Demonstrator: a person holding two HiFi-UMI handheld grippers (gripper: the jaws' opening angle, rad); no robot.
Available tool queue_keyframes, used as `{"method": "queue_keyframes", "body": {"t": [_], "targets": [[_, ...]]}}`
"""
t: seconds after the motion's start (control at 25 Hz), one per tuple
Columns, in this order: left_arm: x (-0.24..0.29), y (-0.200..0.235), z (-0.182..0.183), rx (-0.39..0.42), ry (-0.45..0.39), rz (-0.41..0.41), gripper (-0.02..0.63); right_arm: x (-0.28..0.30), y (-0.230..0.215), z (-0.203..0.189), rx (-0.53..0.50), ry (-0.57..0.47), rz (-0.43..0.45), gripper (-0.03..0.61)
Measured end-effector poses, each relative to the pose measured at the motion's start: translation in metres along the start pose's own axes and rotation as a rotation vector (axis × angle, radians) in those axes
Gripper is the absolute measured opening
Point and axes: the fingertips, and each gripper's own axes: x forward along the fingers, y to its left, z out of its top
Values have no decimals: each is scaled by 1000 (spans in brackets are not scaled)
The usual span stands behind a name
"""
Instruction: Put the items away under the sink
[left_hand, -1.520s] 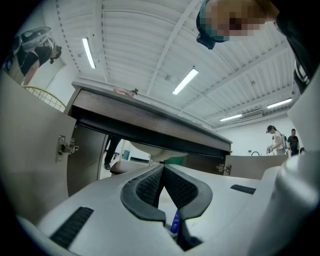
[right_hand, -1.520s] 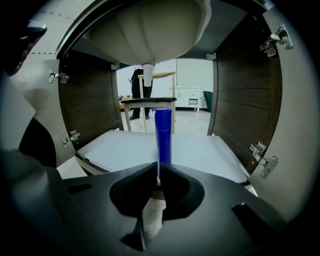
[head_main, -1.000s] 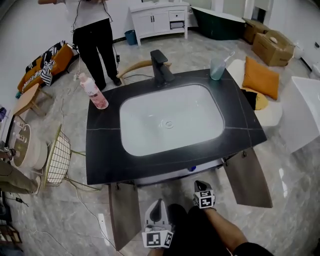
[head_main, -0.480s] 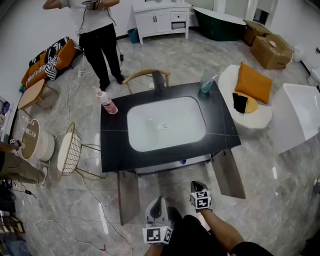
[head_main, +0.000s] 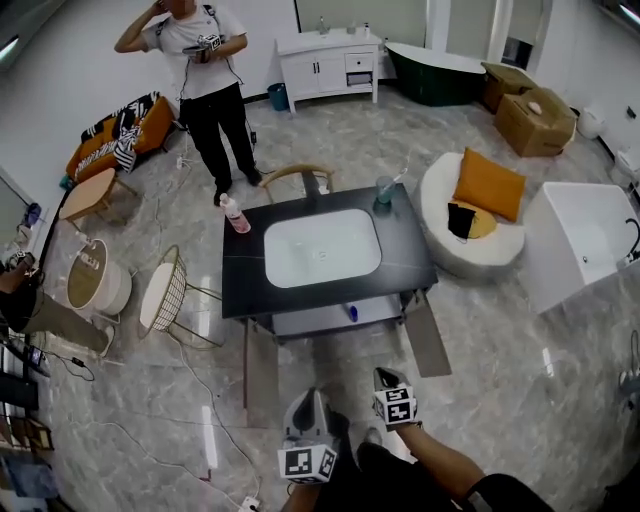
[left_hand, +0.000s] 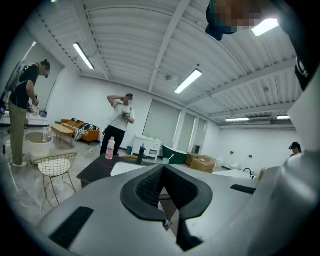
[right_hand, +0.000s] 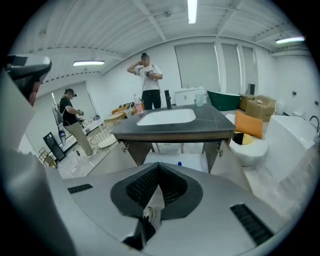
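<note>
The jaws of the left gripper (left_hand: 163, 167) and of the right gripper (right_hand: 157, 166) are clenched on nothing, pad against pad. Since a second ago the cabinet (head_main: 320, 322) has shrunk in the head view, so a withdrawal from it is read. Both grippers are now held well apart from it, near the view's lower edge. The pink bottle (head_main: 236, 215) and the cup (head_main: 385, 190) are left standing on the tabletop (head_main: 405, 265), on either side of the sink (head_main: 321, 247). The doors (head_main: 427, 335) are swung open, and a small blue thing (head_main: 352, 312) is seen inside. The task is judged unfinished: with nothing carried, the tabletop must be approached again before either item can be stowed.
</note>
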Motion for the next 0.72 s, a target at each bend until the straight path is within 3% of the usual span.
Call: {"method": "queue_keyframes", "body": {"t": [0.36, 0.72], "targets": [[-59, -43, 32, 14, -47, -11, 14, -130, 39, 54, -16, -216, 86, 11], [-93, -55, 46, 47, -102, -75, 14, -217, 83, 73, -67, -368, 101, 11]]}}
